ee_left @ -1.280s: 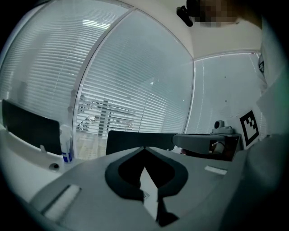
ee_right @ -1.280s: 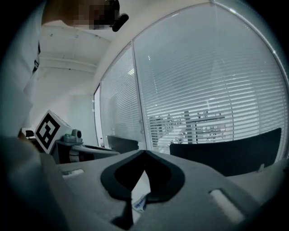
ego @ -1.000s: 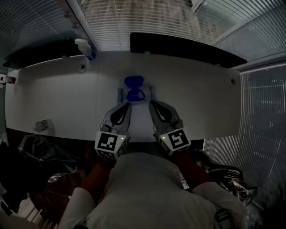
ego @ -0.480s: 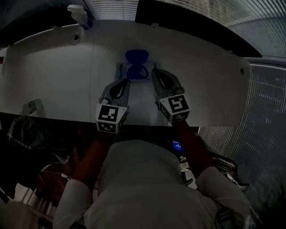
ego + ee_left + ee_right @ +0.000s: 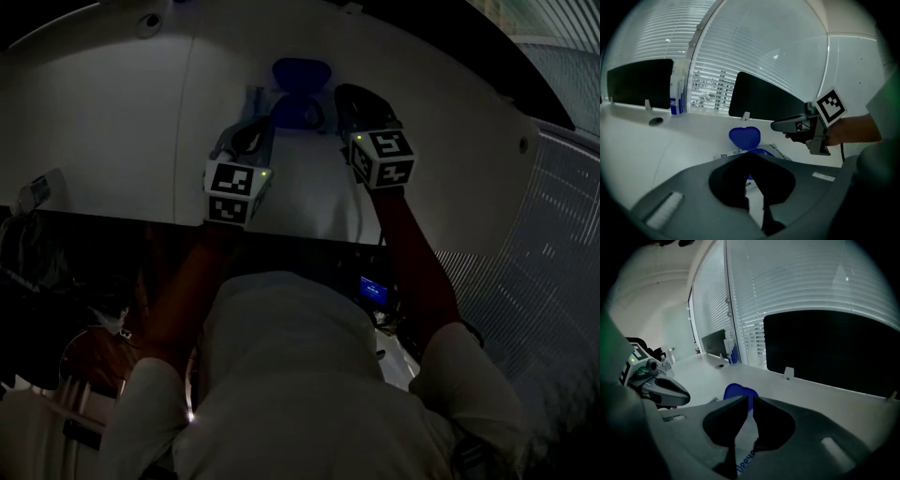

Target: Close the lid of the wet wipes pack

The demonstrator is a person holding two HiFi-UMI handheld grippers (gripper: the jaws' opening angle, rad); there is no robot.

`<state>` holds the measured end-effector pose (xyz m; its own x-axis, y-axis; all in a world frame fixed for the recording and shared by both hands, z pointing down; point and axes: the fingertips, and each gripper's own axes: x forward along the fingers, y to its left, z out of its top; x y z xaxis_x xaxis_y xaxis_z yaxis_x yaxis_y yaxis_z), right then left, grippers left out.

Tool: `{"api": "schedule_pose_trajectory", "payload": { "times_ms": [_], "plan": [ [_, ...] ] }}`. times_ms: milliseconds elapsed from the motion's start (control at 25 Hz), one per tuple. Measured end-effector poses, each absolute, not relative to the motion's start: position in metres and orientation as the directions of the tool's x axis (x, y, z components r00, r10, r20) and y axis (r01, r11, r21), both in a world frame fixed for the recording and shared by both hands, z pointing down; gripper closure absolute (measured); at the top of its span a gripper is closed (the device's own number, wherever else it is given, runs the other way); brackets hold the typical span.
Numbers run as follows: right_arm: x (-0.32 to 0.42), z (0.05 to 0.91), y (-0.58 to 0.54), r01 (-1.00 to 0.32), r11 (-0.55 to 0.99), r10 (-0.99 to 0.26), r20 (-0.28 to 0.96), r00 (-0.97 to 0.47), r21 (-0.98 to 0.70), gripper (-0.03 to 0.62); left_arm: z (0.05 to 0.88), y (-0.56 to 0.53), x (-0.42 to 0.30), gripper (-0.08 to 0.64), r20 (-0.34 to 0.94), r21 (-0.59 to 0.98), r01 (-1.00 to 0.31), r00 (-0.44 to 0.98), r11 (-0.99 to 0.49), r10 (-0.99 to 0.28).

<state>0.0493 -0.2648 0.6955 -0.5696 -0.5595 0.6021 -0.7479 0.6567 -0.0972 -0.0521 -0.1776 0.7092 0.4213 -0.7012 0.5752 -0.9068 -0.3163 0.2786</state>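
Observation:
The wet wipes pack (image 5: 255, 101) lies flat on the white table (image 5: 122, 122), and its blue lid (image 5: 302, 70) stands open at the far end. My left gripper (image 5: 265, 120) hovers over the pack's near left part and is shut, with nothing held. My right gripper (image 5: 345, 94) is just right of the lid; its jaws are opening, a thin slit shows between the tips and nothing is in it. In the left gripper view the lid (image 5: 744, 137) rises beyond my left gripper (image 5: 753, 155), and the right gripper (image 5: 776, 125) hangs at the right. The right gripper view shows the lid (image 5: 736, 392) behind my right gripper (image 5: 751, 400).
Dark panels (image 5: 759, 101) stand along the table's back edge in front of window blinds. A blue and white bottle (image 5: 677, 96) and a round grommet (image 5: 656, 121) sit at the back left. A small object (image 5: 37, 187) lies near the table's left front edge.
Both grippers have sunk and moved forward to the pack. The left now hangs over its near part, and the right has come beside the open lid.

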Motion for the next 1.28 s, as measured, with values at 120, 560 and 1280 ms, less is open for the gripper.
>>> {"api": "schedule_pose_trajectory", "payload": {
  "times_ms": [120,560,1280],
  "plan": [
    [0.046,0.717,-0.27,-0.73,0.674,-0.512,0.64,-0.574,-0.115,0.55,0.73,-0.174,-0.052,0.557,0.607,0.289,-0.909,0.417,-0.3,-0.676],
    [0.028,0.749,-0.292,-0.706,0.67,-0.421,0.667,-0.614,-0.227,0.489,0.781,-0.174,-0.059,0.558,0.691,0.318,-0.902,0.431,-0.292,-0.579],
    [0.025,0.694,-0.223,-0.501,0.804,-0.267,0.557,-0.786,-0.321,0.489,0.789,-0.173,-0.057,0.558,0.716,0.32,-0.893,0.446,-0.316,-0.537]
  ]
}}
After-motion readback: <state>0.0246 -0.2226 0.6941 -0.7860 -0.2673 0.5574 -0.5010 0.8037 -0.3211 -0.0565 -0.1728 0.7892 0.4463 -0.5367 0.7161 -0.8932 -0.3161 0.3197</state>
